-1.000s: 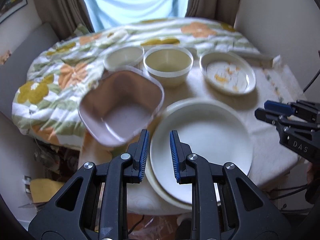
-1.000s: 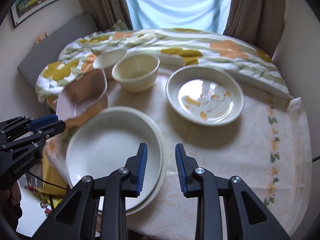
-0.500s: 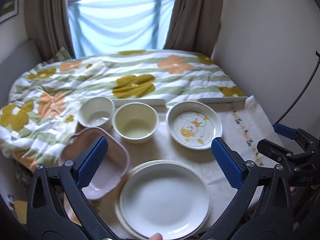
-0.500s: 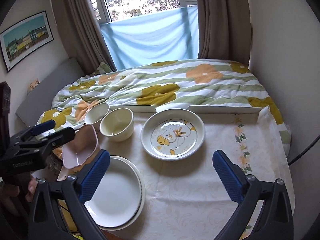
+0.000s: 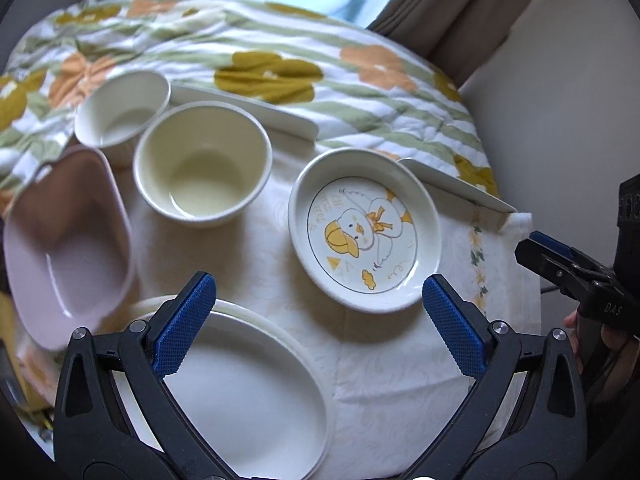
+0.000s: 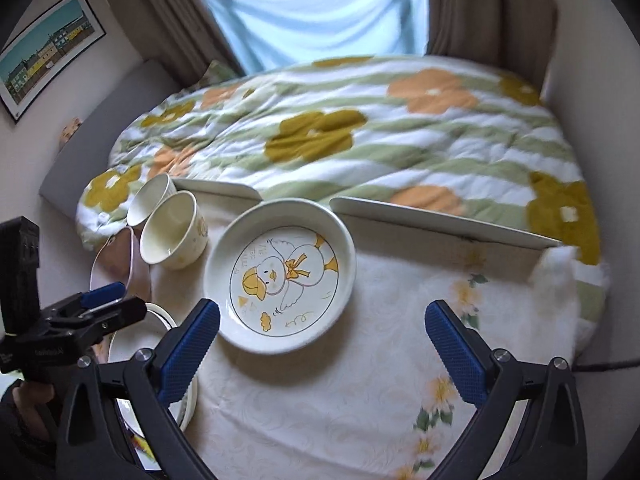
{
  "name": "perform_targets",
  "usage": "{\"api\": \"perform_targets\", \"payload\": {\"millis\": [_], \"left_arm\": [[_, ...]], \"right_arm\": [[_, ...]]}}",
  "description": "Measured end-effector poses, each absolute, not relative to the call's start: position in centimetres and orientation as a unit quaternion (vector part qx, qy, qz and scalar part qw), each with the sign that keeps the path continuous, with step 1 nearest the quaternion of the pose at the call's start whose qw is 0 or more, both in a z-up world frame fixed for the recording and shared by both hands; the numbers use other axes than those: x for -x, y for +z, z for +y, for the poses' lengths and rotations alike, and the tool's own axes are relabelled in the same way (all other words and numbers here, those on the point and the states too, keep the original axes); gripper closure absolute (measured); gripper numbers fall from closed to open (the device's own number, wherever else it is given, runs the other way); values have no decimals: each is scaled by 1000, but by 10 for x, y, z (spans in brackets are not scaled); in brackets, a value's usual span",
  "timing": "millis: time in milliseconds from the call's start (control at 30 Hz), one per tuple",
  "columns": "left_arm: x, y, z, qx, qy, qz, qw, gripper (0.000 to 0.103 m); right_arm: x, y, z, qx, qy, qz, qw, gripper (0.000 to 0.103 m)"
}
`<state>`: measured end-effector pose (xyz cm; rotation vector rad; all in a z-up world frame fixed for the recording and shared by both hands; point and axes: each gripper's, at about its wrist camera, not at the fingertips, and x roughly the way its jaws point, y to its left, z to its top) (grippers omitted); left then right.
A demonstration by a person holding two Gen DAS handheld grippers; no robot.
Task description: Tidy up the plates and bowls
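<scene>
A duck-print dish (image 5: 366, 228) (image 6: 280, 276) sits mid-table. A cream bowl (image 5: 202, 170) (image 6: 172, 236) and a white cup (image 5: 122, 110) (image 6: 152, 198) stand behind it to the left. A pink square bowl (image 5: 66, 248) (image 6: 120, 260) lies at the left edge. Stacked white plates (image 5: 248, 396) (image 6: 136, 340) lie at the front left. My left gripper (image 5: 320, 328) is open and empty above the plates' far edge. My right gripper (image 6: 322, 344) is open and empty, just in front of the duck dish.
The table has a cream cloth (image 6: 360, 400) with flower print. A floral quilt (image 6: 340, 128) on a bed lies right behind the table. A wall (image 5: 560, 80) is on the right. Curtains and a window are at the back.
Both grippers have opened wide from shut a second ago. In the last half second both have moved down and closer to the table, toward the duck dish.
</scene>
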<state>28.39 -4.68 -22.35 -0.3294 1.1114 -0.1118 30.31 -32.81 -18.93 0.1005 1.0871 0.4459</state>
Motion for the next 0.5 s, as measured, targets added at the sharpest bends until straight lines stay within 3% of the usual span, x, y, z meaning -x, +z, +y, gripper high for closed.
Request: {"api": "perform_targets", "payload": {"millis": [100, 233, 367, 433, 500], "left_arm": [[-299, -253, -55, 182, -24, 547, 817, 11], [-315, -285, -67, 197, 3, 572, 797, 28], [-325, -301, -75, 190, 22, 582, 790, 48], [-329, -306, -77, 187, 28, 584, 789, 55], [-330, -308, -79, 193, 22, 583, 789, 68]], "right_arm": [[-333, -220, -326, -27, 248, 537, 806, 6], [-362, -259, -314, 2, 295, 573, 765, 43], [-376, -280, -303, 20, 331, 579, 745, 53], [-382, -284, -299, 20, 342, 577, 741, 63], [-386, -287, -296, 20, 353, 574, 739, 74]]}}
